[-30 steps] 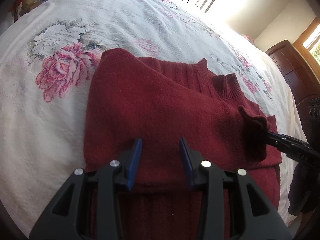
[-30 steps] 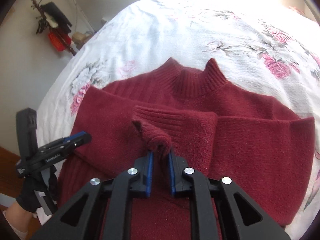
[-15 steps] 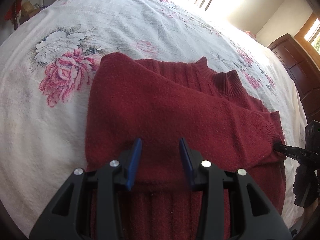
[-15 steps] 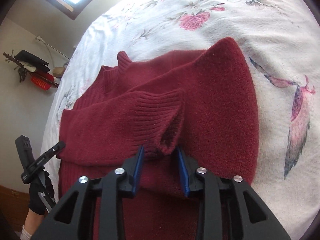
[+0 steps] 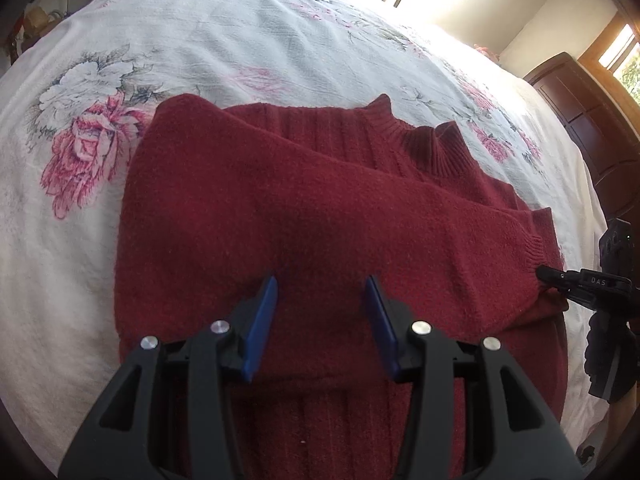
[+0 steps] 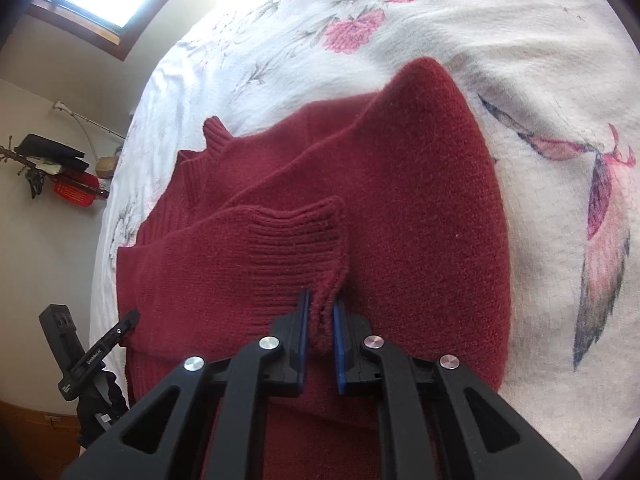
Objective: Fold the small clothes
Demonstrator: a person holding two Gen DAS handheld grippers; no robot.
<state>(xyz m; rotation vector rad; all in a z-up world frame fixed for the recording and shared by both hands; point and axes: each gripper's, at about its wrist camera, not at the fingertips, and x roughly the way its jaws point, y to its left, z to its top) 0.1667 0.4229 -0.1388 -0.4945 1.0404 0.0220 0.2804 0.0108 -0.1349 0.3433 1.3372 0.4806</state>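
Observation:
A dark red knit sweater (image 5: 304, 208) lies on the bed with its ribbed collar (image 5: 424, 140) at the far side and both sleeves folded across the chest. My left gripper (image 5: 320, 312) hovers open over the near part of the left sleeve, with nothing between its fingers. My right gripper (image 6: 320, 324) is shut on the lower corner of the ribbed sleeve cuff (image 6: 296, 248), which lies over the other sleeve. In the left wrist view the right gripper (image 5: 556, 280) shows at the cuff on the sweater's right edge. In the right wrist view the left gripper (image 6: 120, 324) shows at the sweater's left edge.
The white bedspread with pink flowers (image 5: 88, 148) extends around the sweater on all sides. A dark wooden cabinet (image 5: 592, 120) stands beyond the bed's right side. A wall rack with a red item (image 6: 76, 192) hangs at the left.
The right gripper carried the cuff rightward across the chest and lowered it flat. Its fingers widened midway and have closed in on the cuff's corner. The left gripper barely moved.

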